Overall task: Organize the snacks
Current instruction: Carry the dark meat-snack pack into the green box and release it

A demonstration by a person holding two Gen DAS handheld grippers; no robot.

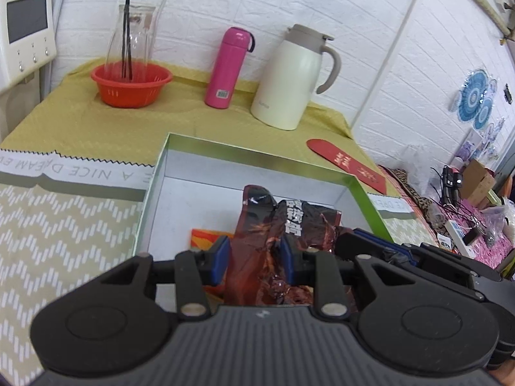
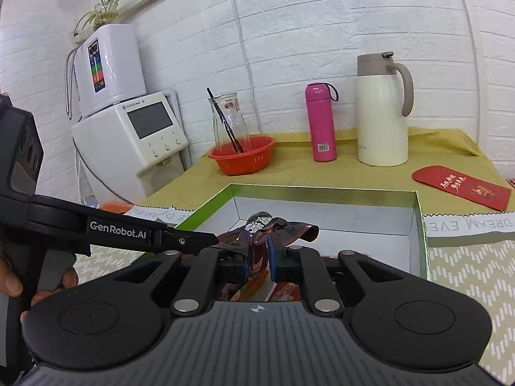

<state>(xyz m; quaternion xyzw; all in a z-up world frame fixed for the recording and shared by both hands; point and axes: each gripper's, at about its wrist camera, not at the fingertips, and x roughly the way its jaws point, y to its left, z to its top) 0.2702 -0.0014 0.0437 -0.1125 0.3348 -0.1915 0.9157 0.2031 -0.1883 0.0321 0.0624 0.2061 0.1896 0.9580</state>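
A crumpled dark red foil snack bag [image 1: 257, 225] hangs over an open white box with a green rim [image 1: 257, 154]. Both grippers hold it. In the left wrist view my left gripper [image 1: 253, 259] is shut on the bag, its blue pads pressing on either side of the foil. In the right wrist view my right gripper [image 2: 259, 260] is shut on the same snack bag [image 2: 276, 225], above the box [image 2: 322, 189]. The left gripper's black finger reaches in from the left and touches the bag's left end. An orange packet [image 1: 206, 236] lies on the box floor under the bag.
Along the white brick wall stand a red basket [image 1: 130, 85] holding a glass carafe, a pink bottle [image 1: 227, 67] and a cream thermos jug [image 1: 289, 77]. A red envelope [image 1: 347, 164] lies right of the box. A water dispenser [image 2: 135, 135] stands left, and a cluttered surface [image 1: 466, 212] right.
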